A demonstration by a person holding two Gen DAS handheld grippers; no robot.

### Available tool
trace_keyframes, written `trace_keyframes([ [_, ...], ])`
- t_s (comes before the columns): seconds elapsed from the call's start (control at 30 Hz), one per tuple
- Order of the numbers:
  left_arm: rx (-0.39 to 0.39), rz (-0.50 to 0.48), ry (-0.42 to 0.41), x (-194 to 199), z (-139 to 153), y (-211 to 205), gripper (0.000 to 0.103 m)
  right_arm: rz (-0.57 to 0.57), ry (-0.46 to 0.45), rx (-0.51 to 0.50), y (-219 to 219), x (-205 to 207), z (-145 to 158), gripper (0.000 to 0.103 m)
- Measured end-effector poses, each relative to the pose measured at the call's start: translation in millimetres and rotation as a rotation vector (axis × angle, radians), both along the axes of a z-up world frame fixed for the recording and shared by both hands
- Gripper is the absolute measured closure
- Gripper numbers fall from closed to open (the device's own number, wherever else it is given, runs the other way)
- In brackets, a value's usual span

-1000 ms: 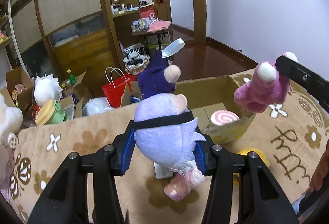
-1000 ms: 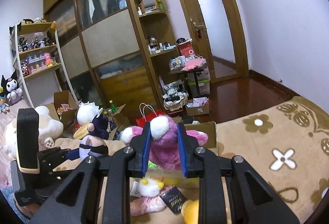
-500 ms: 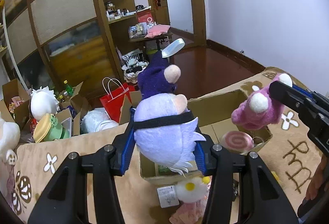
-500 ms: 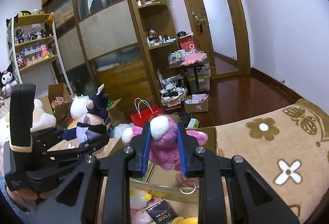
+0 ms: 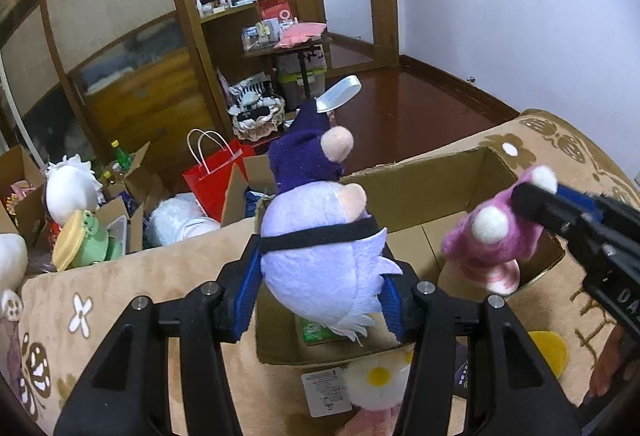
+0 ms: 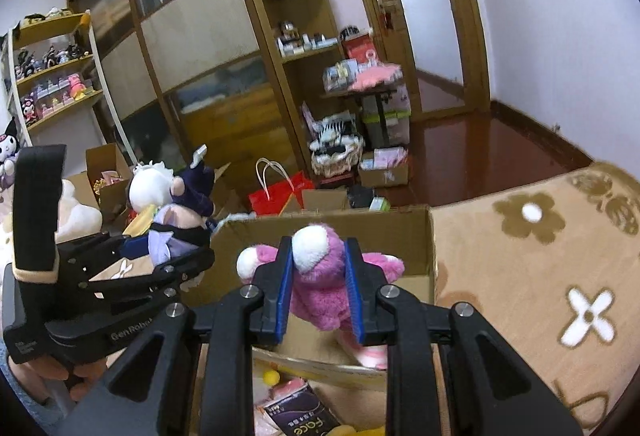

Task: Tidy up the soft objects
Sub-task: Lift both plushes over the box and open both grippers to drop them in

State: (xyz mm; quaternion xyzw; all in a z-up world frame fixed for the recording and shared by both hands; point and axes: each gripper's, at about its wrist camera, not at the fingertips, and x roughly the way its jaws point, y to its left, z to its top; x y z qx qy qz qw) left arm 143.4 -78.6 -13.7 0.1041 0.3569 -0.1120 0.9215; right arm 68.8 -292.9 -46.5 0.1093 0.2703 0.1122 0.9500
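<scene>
Right now we are gripping a lilac plush doll (image 5: 320, 268) in our left gripper (image 5: 320, 300); its jaws are easing apart, yet the blue pads are pressing the doll's sides. We are holding it above the near edge of the open cardboard box (image 5: 424, 191). Our right gripper (image 6: 318, 288) is pinching a pink plush toy (image 6: 324, 296) tightly, and we are hanging it over the box's interior. Around the box, the flower-patterned brown blanket (image 6: 520, 276) is spreading out. Beyond it, a red paper bag (image 5: 212, 179) is standing on the floor.
</scene>
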Motion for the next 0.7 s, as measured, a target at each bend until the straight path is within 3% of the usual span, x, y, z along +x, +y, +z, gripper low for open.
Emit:
trace_keyframes([
  [0.3, -0.001, 0.001, 0.036, 2.8, -10.8, 2.9, 0.043, -0.003, 0.034, 0.034, -7.8, 0.5, -9.8, 0.072],
  [0.47, -0.002, 0.031, 0.026, -0.1, -4.3, 12.7, 0.026, -0.008, 0.045, 0.025, -8.1, -3.3, -8.9, 0.071],
  [0.6, -0.029, 0.067, 0.014, -7.1, 6.2, 26.1, 0.017, -0.016, 0.044, 0.028, -8.3, -8.6, -2.4, 0.048],
  [0.7, -0.036, 0.09, 0.013, -13.1, 11.1, 33.1, 0.008, -0.027, 0.043, 0.04, -10.1, -13.0, 4.4, 0.041],
])
